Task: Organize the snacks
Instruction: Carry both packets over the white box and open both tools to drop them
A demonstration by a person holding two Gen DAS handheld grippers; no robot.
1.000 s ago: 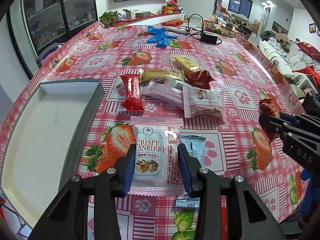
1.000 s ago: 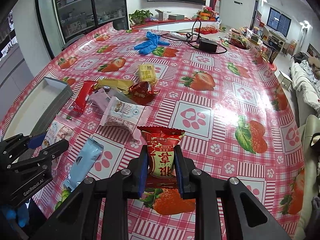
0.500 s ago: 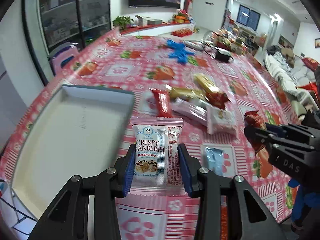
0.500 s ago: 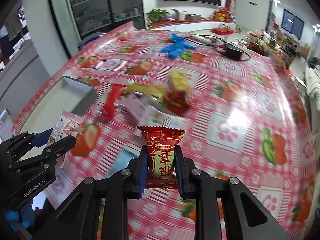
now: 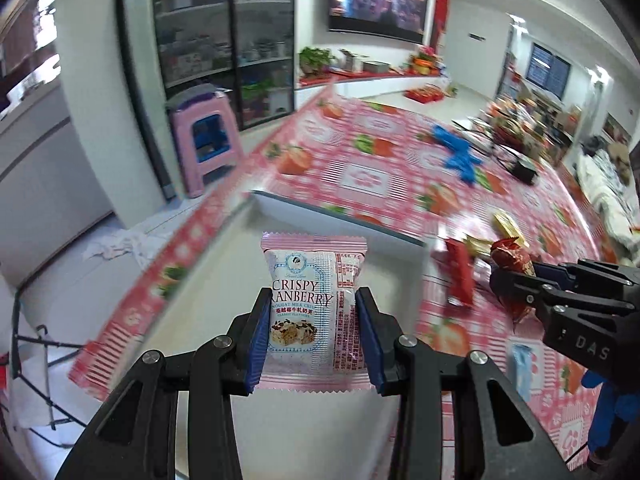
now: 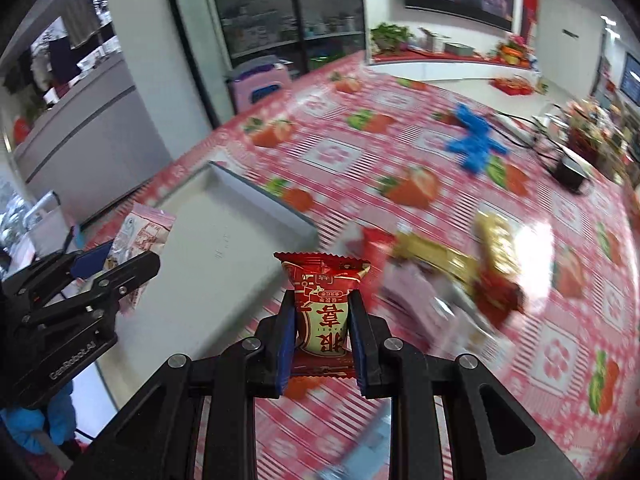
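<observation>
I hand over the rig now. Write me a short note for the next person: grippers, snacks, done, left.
Left hand-held gripper: shut on the cranberry nougat pack, held over the white tray.
Right hand-held gripper: shut on the red snack pack, near the tray's edge.
Done: none visible in the tray.
Left: release both, then collect the pile of snacks on the table.

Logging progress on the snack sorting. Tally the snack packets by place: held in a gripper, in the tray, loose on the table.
Held: 2, cranberry packet in left gripper, red packet in right gripper
In the tray: 0 visible
Loose on the table: about 7, blurred pile of about 6 plus light blue packet
Total: about 9
</observation>
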